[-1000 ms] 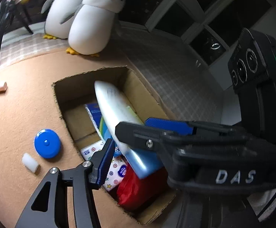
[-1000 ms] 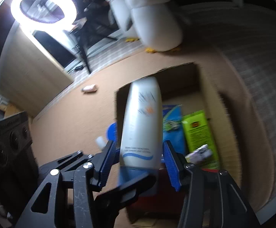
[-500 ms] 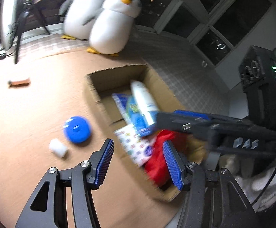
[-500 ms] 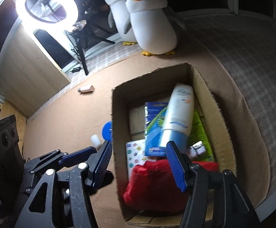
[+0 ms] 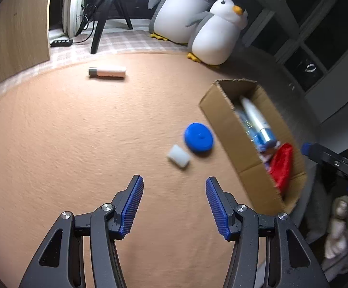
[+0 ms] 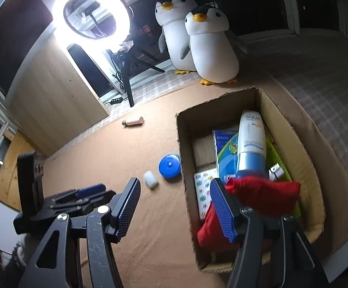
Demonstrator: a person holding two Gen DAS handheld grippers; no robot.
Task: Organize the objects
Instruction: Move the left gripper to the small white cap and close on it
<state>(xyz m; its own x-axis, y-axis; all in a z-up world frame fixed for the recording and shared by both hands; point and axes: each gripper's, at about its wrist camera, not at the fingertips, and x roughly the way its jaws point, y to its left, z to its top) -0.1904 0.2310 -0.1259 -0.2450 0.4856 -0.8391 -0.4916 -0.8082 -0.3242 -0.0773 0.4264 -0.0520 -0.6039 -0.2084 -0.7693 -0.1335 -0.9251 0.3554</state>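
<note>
A cardboard box [image 6: 181,144] lies on the tan mat and holds a white and blue bottle [image 6: 250,144], a red pouch [image 6: 262,194] and several flat packets. My right gripper [image 6: 175,206] is open and empty above the box's near left wall. Left of the box lie a blue round disc [image 5: 199,138] and a small white cylinder [image 5: 178,156]. My left gripper [image 5: 175,204] is open and empty over the mat, just short of the cylinder. A pink tube [image 5: 108,72] lies far back on the mat. The box [image 5: 226,124] is at the right in the left wrist view.
Two plush penguins [image 6: 212,50] stand behind the box. A ring light [image 6: 90,12] on a tripod [image 5: 102,21] and a wooden panel [image 6: 54,100] stand at the back left. A checked cloth [image 6: 329,91] runs right of the mat.
The right gripper let go of the white and blue bottle, which now lies in the box, and drew back. The left gripper swung left off the box towards the white cylinder and blue disc.
</note>
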